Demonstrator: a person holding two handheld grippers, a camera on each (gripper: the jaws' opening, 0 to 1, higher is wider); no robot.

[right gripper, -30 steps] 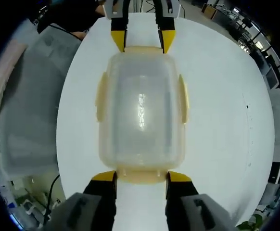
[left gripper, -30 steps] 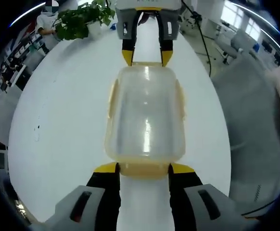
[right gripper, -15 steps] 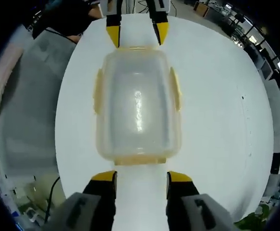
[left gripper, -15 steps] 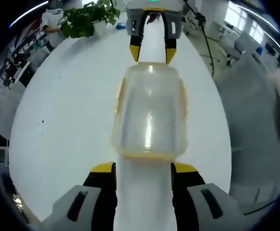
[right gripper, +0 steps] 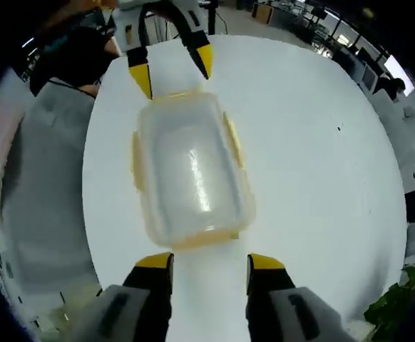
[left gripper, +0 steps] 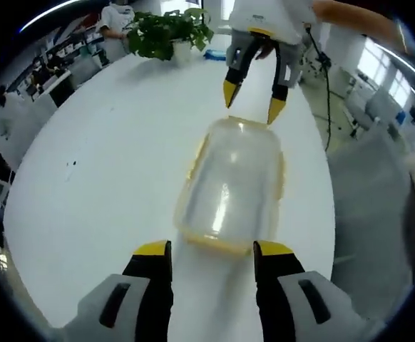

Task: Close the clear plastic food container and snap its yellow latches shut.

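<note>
With the lid on the container (left gripper: 232,182), I'd check each latch (right gripper: 230,140) lies flat — left gripper (left gripper: 212,251) at 6 o'clock, right gripper (right gripper: 208,261) opposite, jaws wide, holding nothing.

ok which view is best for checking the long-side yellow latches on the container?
Right gripper view: the container sits nearly top-down, both side latches outlined against the white table. Left gripper view sees it obliquely, so those latches look thin and foreshortened.
</note>
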